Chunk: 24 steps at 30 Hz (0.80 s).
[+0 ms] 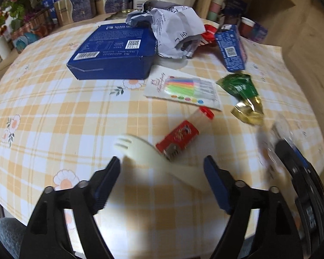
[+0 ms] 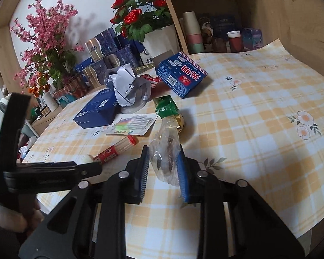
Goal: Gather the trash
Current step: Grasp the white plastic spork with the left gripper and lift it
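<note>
A bench covered in a yellow-and-white checked cloth filled both views, its far half littered with trash. Largest was a flat blue box in the upper middle of the left wrist view, with crumpled white paper against its right side and a smaller blue carton further right. Below these lay a pack of coloured candles, a green and gold foil wrapper, and a red-capped toothpick tube.

Smallest and nearest was a white plastic fork. It lay low in the middle of the left wrist view, its long axis slanting from the tines at the upper left to the handle at the lower right. The handle end sat between the two tips of the left fingers, which were spread wide and not pressing it. That hand was plainly the nearer to the fork, and its grip line crossed the handle at an angle rather than squarely.

In the right wrist view the right fingers were drawn close, pinching a clear plastic bag in the lower middle, so that hand looked occupied.
</note>
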Motion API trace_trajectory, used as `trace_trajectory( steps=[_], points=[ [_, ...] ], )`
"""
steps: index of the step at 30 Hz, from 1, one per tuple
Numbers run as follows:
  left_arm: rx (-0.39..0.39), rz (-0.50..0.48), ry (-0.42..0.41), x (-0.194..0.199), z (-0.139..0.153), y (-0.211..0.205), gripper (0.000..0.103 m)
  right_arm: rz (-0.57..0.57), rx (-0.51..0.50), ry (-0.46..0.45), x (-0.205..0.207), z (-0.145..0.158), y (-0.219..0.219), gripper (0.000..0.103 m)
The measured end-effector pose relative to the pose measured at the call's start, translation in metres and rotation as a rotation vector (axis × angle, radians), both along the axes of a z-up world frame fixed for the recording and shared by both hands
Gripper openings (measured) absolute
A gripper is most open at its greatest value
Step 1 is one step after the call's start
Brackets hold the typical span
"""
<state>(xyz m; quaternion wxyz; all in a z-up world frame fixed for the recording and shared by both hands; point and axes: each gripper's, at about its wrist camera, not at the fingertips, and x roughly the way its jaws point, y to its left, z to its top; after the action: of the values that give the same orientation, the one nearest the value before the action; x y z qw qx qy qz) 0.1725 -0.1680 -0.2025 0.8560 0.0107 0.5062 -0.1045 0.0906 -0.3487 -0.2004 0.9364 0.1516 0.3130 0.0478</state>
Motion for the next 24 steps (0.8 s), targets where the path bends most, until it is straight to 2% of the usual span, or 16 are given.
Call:
trace_trajectory(
  steps=[3,6,8,18,21,24],
  points=[
    [0.079,0.011,-0.017,0.006,-0.003,-0.008,0.082,-0.005,0.016,0.0,0.0,-0.001,-0.002,0.028],
    [0.132,0.01,0.007,0.008,-0.011,-0.006,0.084,-0.007,0.027,0.0,0.001,-0.001,-0.004,0.027],
    [0.137,0.014,0.002,0.007,-0.011,0.0,0.087,-0.006,0.027,-0.002,0.0,-0.001,-0.003,0.027],
    [0.16,-0.038,0.018,-0.01,-0.011,0.054,0.087,0.007,0.034,-0.006,0.0,-0.001,-0.001,0.028],
    [0.155,-0.079,0.014,-0.009,-0.011,0.061,0.087,0.014,0.034,-0.005,0.001,-0.001,0.0,0.028],
    [0.185,-0.149,-0.018,-0.009,-0.008,0.054,0.085,0.019,0.03,-0.004,0.001,-0.001,0.002,0.028]
  ],
)
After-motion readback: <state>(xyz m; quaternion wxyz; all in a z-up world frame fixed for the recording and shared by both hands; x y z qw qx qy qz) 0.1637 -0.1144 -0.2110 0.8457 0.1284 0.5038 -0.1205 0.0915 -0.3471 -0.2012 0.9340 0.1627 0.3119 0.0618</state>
